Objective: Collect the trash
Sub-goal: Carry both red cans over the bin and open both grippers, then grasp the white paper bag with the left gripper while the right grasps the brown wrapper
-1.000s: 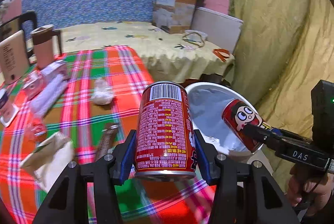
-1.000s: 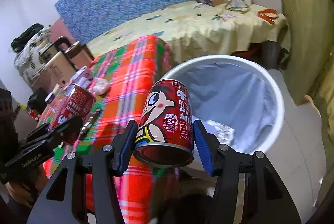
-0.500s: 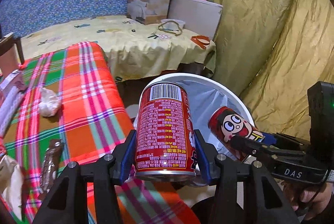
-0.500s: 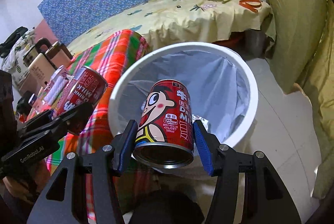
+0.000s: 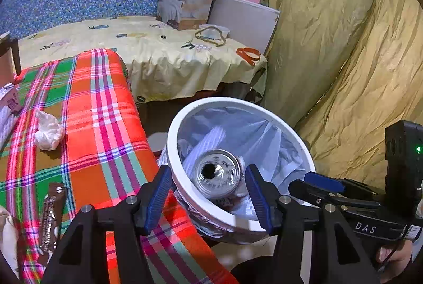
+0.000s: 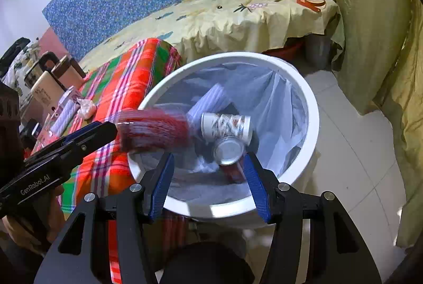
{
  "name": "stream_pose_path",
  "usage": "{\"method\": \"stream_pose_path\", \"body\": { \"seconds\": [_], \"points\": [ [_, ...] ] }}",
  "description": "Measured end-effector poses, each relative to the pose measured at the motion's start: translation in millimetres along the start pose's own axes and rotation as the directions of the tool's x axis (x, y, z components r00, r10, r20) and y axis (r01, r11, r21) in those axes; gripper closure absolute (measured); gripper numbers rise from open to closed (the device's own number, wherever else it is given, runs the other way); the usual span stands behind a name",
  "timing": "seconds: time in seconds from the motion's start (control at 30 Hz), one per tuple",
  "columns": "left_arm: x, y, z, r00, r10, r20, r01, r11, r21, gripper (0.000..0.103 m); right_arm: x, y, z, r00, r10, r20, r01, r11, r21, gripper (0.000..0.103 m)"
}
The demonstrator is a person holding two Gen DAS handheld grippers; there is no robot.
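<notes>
A white trash bin with a clear liner stands beside the plaid-covered table. My left gripper is open above its rim. The red can it held drops into the bin, silver top facing me; in the right wrist view it is a red blur just off the left fingertips. My right gripper is open over the bin. Its red can lies inside beside a white printed cup. A crumpled tissue and a brown wrapper lie on the plaid cloth.
A yellow-sheeted bed with a cardboard box stands behind the bin. A yellow curtain hangs at the right. Boxes and jugs crowd the table's far left. Tiled floor lies right of the bin.
Both grippers moved over the bin and opened. Each let go of its red can; the right one lies in the bin, the left one is falling in.
</notes>
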State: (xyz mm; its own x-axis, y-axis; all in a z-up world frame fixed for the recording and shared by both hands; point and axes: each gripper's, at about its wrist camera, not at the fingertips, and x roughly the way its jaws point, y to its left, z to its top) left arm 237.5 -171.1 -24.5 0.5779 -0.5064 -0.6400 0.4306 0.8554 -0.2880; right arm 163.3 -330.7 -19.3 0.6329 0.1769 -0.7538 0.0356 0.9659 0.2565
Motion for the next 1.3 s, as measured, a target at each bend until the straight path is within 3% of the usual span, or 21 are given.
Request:
{"method": "stream_pose_path", "body": {
  "seconds": [0.53,0.93,1.3],
  "points": [
    [-69,21,-18,0.994,0.079,0.072,-0.076,0.996,-0.038,0.046,-30,29,-3,0.995,0.051,0.088,-0.047,0.998,-0.048,0.047],
    [-123,58,-56,0.971,0.214,0.109,-0.206,0.976,-0.076,0.046,-24,79,-19,0.983,0.179,0.050,-0.171,0.976,-0.138,0.047],
    [-157,111,-72,0.935,0.334,0.122,-0.315,0.937,-0.151,0.046,-12,108,-24,0.975,0.224,0.005,-0.220,0.960,-0.175,0.047]
  ]
}}
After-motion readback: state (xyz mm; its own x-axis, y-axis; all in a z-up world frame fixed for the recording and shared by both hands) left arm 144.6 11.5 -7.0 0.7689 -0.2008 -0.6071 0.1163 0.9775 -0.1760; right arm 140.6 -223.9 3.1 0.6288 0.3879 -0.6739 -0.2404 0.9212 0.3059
